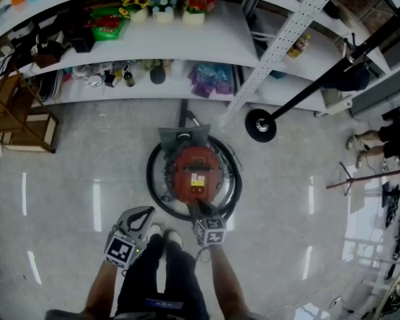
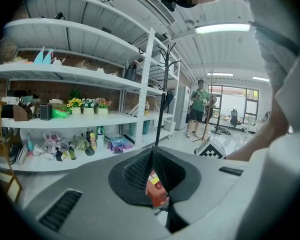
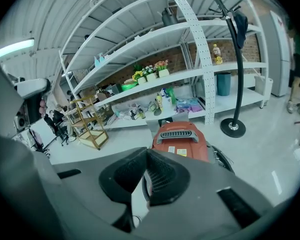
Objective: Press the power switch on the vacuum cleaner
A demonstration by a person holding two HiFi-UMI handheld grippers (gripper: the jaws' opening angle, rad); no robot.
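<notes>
Colour findings: my left tool and right tool are grey-bodied, with black mesh-textured pads. Each carries a cube patterned in black-and-white square markers. The vacuum cleaner is red with a yellow label, ringed by a black hose. The floor is pale grey and glossy. The shelves are white, holding yellow and red flowers, a green packet and purple cloth. The coat stand is black.
</notes>
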